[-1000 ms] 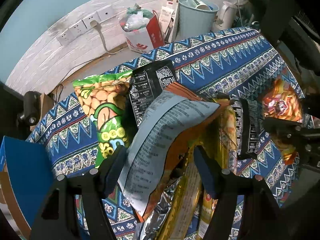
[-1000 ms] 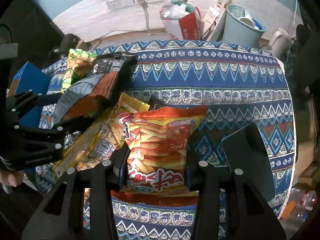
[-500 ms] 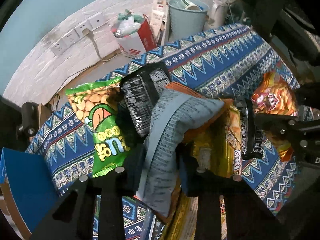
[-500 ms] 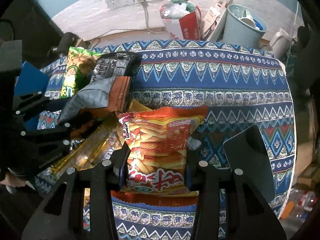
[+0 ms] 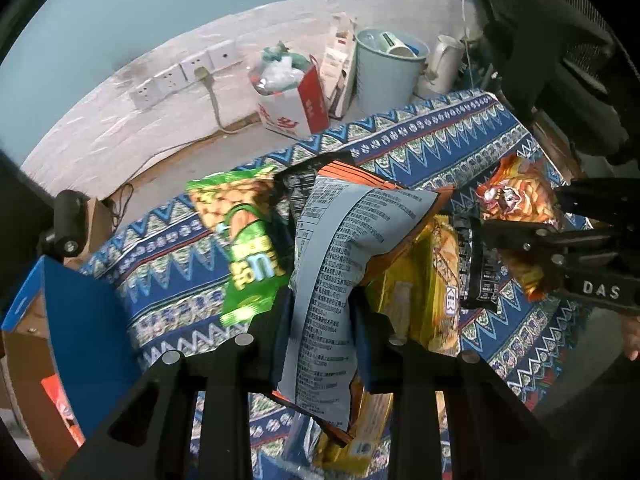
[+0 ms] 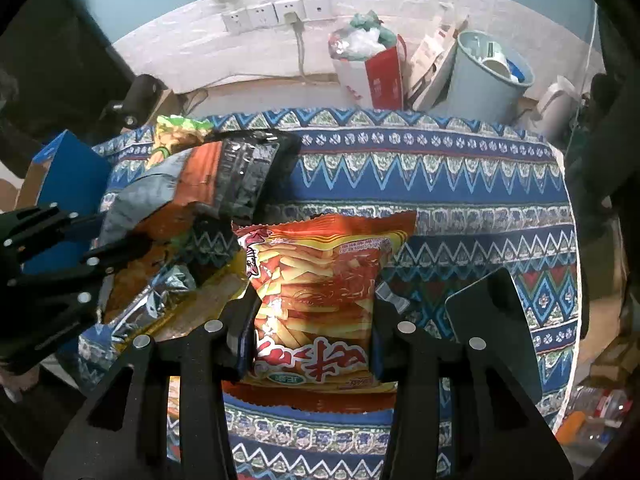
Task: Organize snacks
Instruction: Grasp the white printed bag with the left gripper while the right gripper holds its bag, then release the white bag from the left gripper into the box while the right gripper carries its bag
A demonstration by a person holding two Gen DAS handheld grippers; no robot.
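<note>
My left claw (image 5: 320, 320) is clamped tight on the grey-backed orange snack bag (image 5: 340, 248), its pads pinching the narrow lower part while the wider top stands up above them. My right claw (image 6: 312, 328) grips the red fries bag (image 6: 320, 288) by both side edges, jaws partly apart with the bag filling the space between them; the bag's lower edge hangs toward me over the patterned blue cloth of the table (image 6: 460, 184).

Taking the grey-backed bag as my landmark: just right of it and lower lies a yellow packet (image 5: 420, 292), and beyond that a black-labelled packet (image 5: 480, 272). Just left of it sits the green peanut bag (image 5: 248, 248), lying flat on the cloth. Behind it, partly hidden, is a black packet (image 5: 298, 194). Well to its left stands a blue cardboard box (image 5: 80, 320) at the table's edge.

Farther off, past the table, I see a red-and-white paper bag (image 5: 296, 100) stuffed with rubbish on the floor, a pale blue bin (image 5: 384, 76) beside it, and wall sockets (image 5: 180, 76) on the white brick
</note>
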